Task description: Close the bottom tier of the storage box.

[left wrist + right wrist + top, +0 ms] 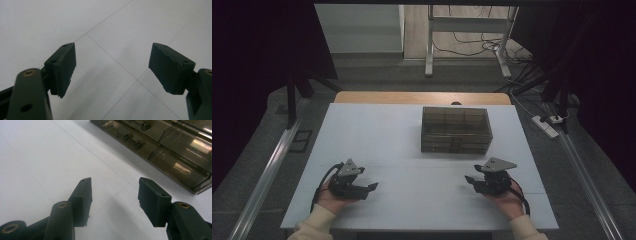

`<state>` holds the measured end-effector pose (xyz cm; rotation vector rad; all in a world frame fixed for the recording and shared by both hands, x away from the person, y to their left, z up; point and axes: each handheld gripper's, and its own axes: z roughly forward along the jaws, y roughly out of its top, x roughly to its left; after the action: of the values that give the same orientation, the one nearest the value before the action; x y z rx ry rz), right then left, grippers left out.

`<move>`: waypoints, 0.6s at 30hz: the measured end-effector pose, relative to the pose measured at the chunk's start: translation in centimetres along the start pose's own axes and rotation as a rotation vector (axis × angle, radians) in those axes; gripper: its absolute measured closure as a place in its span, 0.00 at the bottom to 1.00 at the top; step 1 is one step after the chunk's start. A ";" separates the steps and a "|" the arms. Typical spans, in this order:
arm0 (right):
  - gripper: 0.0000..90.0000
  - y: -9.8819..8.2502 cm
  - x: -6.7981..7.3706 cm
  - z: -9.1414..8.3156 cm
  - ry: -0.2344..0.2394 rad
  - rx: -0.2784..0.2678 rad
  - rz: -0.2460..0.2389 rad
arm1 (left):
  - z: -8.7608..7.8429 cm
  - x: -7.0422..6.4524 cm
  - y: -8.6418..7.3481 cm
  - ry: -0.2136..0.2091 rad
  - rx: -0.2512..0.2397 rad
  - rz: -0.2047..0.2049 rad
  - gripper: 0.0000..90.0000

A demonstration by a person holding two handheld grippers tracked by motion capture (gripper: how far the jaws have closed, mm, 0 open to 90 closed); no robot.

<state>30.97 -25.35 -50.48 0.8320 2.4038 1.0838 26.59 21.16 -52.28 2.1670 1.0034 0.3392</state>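
A smoky, see-through plastic box with inner compartments stands on the white table, right of centre toward the back. In the right gripper view the box runs across the top right, with latches on its front wall. My left gripper rests low at the front left, held by a hand, jaws pointing right; its pads stand wide apart over bare table. My right gripper sits at the front right, jaws pointing left, in front of the box; its fingers are apart with nothing between them.
A wooden strip borders the table's far edge. Metal rails run along both sides. Behind, a desk frame and loose cables lie on the floor, with a power strip at the right.
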 end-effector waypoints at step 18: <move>0.41 -1.9 -0.1 -1.8 0.015 0.015 0.021 | -0.3 0.1 -0.3 0.012 -0.018 -0.022 0.24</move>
<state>29.40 -27.44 -50.78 0.8597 2.4235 1.0844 26.32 21.58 -52.29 2.1388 1.0267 0.3503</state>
